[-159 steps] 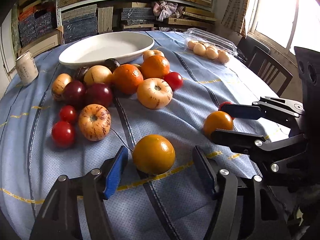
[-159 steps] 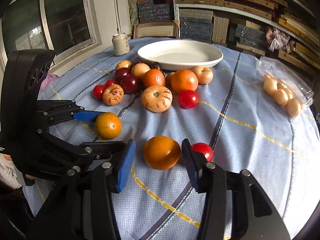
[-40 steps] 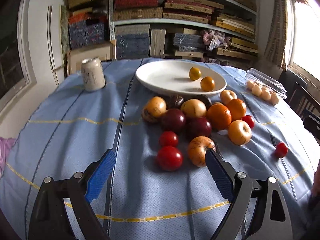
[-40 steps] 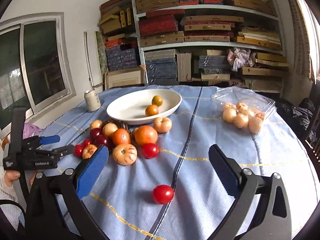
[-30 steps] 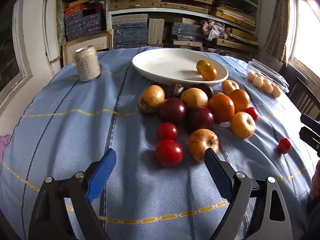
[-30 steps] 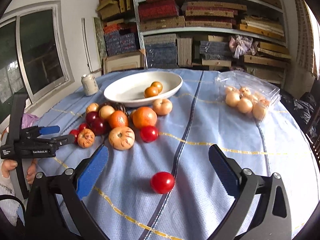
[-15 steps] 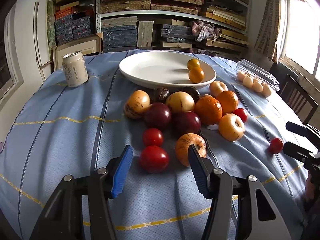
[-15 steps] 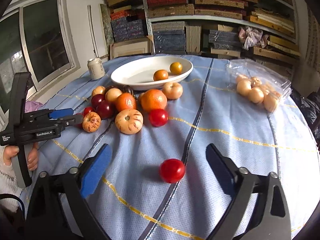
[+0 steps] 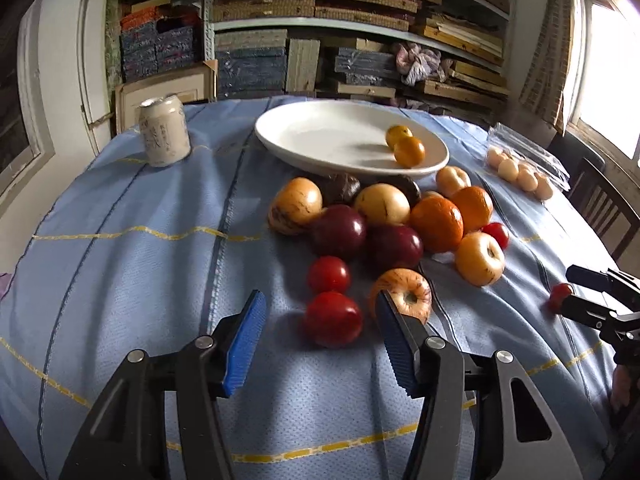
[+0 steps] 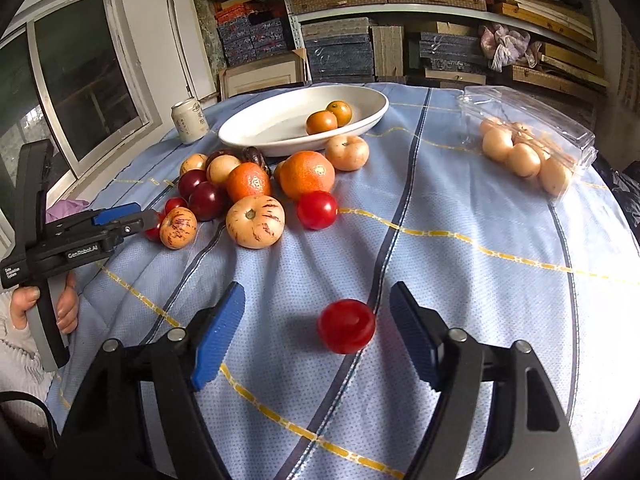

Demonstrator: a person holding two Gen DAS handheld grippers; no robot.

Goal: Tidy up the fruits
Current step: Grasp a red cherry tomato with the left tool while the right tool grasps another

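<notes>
Left wrist view: left gripper (image 9: 320,322) sitting half-spread around the front red tomato (image 9: 334,319), pads not touching yet, nothing held. Best centred before squeezing, since the striped apple (image 9: 402,294) crowds the right pad.

Right wrist view: right gripper (image 10: 316,328) closing on the lone tomato (image 10: 346,325), still clear of both pads. Gentle squeeze, then off to the white dish (image 10: 280,140).

Black gripper (image 9: 320,344), blue pads (image 9: 245,342)
</notes>
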